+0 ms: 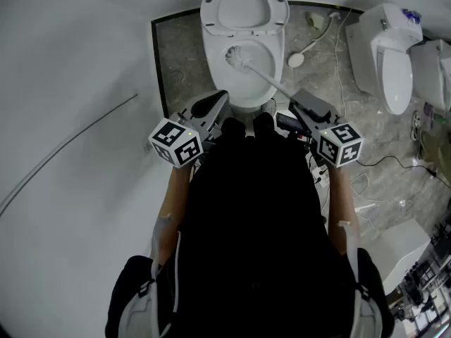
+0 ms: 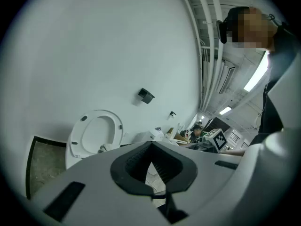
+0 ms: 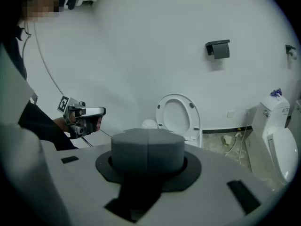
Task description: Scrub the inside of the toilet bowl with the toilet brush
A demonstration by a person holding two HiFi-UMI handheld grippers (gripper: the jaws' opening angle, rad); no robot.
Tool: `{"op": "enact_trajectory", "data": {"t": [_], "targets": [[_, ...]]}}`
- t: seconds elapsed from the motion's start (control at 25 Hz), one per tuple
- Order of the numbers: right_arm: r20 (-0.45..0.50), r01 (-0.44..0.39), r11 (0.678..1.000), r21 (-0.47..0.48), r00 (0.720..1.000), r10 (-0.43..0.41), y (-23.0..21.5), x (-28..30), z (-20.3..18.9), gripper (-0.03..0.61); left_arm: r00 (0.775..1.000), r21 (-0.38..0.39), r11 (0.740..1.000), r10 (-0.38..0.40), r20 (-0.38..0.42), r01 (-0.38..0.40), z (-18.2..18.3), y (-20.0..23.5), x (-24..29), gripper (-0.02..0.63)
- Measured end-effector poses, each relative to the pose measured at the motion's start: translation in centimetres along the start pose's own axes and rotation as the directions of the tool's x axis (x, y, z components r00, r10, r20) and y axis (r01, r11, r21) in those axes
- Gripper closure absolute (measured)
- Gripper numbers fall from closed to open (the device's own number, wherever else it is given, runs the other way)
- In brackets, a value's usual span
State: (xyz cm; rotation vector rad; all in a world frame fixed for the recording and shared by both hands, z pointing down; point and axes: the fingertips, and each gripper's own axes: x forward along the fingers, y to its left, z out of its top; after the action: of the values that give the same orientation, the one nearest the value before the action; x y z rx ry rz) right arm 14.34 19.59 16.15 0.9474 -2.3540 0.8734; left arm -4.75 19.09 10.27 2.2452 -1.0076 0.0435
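Toilet brush [image 1: 261, 74] head down inside toilet bowl [image 1: 276, 65], handle slanting back to right gripper [image 1: 293, 98], jaws pressed together on it. Grip pt itself hidden in right gripper view. Left gripper [image 1: 221, 98] spread, empty, near bowl's front rim.

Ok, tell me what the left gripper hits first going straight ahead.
Probably the toilet, at its front rim: the left gripper, jaws open and empty, points at it from close by. Height is unclear, so it might pass above.

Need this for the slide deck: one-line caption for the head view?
Right gripper holds the toilet brush, head inside the toilet bowl; left gripper open at the front rim.
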Motion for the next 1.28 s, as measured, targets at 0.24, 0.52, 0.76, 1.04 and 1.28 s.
{"op": "enact_trajectory", "data": {"t": [0.24,0.52,0.76,1.04,1.28], "targets": [[-0.013,-0.013,1.000,-0.017,1.000,0.013,-0.1,0.0,-0.4,0.425,1.000,-0.001,1.000,0.018,0.002,-0.018,-0.6,-0.3,0.1,0.603],[-0.032,-0.026,0.999,-0.027,0.999,0.025,-0.6,0.6,-0.2,0.425,0.999,0.003,0.999,0.041,-0.007,-0.041,-1.1,-0.5,0.4,0.603],[-0.045,-0.028,0.998,-0.056,0.999,0.025,-1.1,1.1,-0.4,0.425,0.998,0.013,0.999,0.052,-0.024,-0.051,-1.6,-0.7,1.2,0.601],[-0.075,-0.019,0.998,-0.066,0.997,0.014,-2.1,1.6,-0.2,0.425,0.996,0.030,0.998,0.060,-0.065,-0.058,-2.0,-1.3,2.3,0.602],[-0.085,-0.033,0.997,-0.074,0.996,0.027,-2.7,2.1,0.0,0.425,0.994,0.025,0.998,0.060,-0.092,-0.058,-2.7,-2.1,3.3,0.603]]}}
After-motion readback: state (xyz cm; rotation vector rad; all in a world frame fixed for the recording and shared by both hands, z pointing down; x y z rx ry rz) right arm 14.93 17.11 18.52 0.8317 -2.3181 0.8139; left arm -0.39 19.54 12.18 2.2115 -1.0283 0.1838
